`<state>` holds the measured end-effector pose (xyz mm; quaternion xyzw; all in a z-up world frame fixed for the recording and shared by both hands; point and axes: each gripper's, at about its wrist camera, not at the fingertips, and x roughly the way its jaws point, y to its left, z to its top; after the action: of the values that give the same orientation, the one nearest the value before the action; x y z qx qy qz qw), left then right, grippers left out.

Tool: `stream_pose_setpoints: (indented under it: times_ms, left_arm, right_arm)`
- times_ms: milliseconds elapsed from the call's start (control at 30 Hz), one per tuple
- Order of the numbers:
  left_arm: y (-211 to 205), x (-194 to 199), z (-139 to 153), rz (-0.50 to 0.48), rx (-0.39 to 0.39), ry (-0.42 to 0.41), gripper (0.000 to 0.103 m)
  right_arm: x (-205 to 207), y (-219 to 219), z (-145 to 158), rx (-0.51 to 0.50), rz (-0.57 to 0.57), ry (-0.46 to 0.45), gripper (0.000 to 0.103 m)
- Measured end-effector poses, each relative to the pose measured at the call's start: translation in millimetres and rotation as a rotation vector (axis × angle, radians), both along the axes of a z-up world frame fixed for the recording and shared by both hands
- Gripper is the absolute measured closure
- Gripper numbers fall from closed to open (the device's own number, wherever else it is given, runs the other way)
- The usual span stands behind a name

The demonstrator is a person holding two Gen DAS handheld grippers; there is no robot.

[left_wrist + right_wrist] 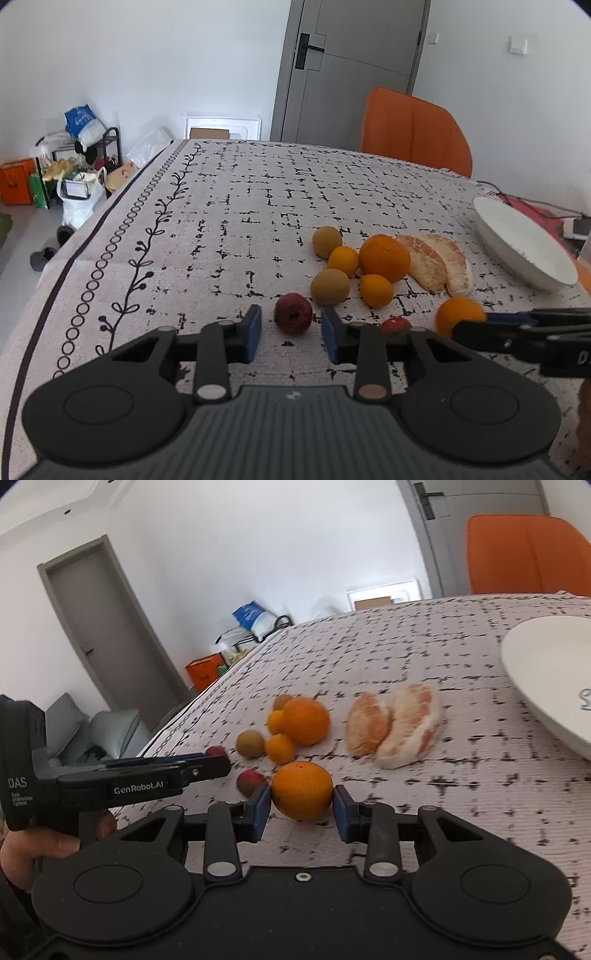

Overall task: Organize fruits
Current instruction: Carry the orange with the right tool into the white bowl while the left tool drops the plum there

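A dark red fruit (293,314) lies on the patterned tablecloth between the blue pads of my left gripper (291,332); a gap shows on each side, so the jaws stand open around it. My right gripper (302,806) is shut on an orange (302,790) that rests on the cloth, both pads against its sides. A second red fruit (249,781) lies just left of that orange. Seen from the right wrist, the left gripper (218,762) reaches in from the left.
Behind lie a large orange (384,258), two small oranges (343,260), two brown-green fruits (330,286) and peeled pomelo segments (436,264). A white bowl (524,251) stands at the right. An orange chair (413,133) is at the table's far edge.
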<state>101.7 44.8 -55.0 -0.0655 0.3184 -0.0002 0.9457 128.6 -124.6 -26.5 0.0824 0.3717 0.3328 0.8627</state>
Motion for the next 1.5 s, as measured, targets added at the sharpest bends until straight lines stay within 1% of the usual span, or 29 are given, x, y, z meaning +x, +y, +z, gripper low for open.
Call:
stream_pose_setpoints:
  times_ms: [100, 400, 733, 1067, 1233, 1500]
  left_arm:
    - [-3, 3, -1, -0.004, -0.008, 0.004, 0.081]
    - [-22, 1, 10, -0.044, -0.011, -0.022, 0.082]
    - [-63, 12, 20, -0.128, 0.008, -0.041, 0.082]
    - [-107, 27, 29, -0.206, 0.028, -0.061, 0.082]
    - [-124, 37, 33, -0.232, 0.051, -0.070, 0.082]
    - [-150, 49, 37, -0.284, 0.065, -0.081, 0.082]
  right_arm:
    - [0, -11, 1, 0.005, -0.026, -0.004, 0.068]
    - [0, -42, 8, -0.006, -0.130, -0.046, 0.068]
    - [-3, -78, 19, -0.003, -0.241, -0.097, 0.068]
    - [-1, -112, 19, 0.007, -0.310, -0.117, 0.068]
    - [1, -130, 17, 0.022, -0.337, -0.122, 0.068]
    - [8, -149, 13, 0.030, -0.376, -0.125, 0.068]
